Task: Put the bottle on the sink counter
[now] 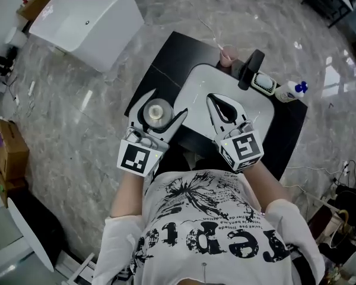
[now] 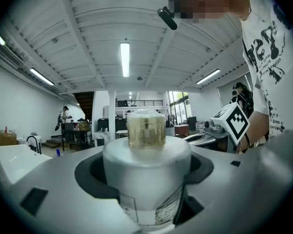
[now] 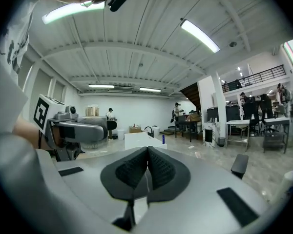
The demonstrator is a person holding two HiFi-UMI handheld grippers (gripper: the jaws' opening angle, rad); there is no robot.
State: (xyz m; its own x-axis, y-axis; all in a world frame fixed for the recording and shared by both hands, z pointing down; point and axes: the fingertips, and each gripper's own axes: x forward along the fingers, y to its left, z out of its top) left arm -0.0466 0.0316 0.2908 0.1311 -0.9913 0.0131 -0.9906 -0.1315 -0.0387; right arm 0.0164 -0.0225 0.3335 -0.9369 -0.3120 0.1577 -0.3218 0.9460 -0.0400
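Note:
My left gripper (image 1: 159,113) is shut on a pale grey bottle (image 1: 156,111) with a gold cap (image 2: 146,128). It holds the bottle cap-up over the front left part of the black sink counter (image 1: 166,58). In the left gripper view the bottle (image 2: 146,179) fills the gap between both jaws. Whether its base rests on the counter is hidden. My right gripper (image 1: 222,108) hangs over the white basin (image 1: 196,88), shut with nothing between its pads (image 3: 158,170). The right gripper view also catches the left gripper (image 3: 78,130) off to the left.
At the back of the basin stand a black faucet (image 1: 251,69), a pink cup (image 1: 228,56), a soap dish (image 1: 263,84) and a white bottle with a blue cap (image 1: 291,91). A white tub (image 1: 89,19) sits far left on the marble floor. A cardboard box (image 1: 6,153) is at the left edge.

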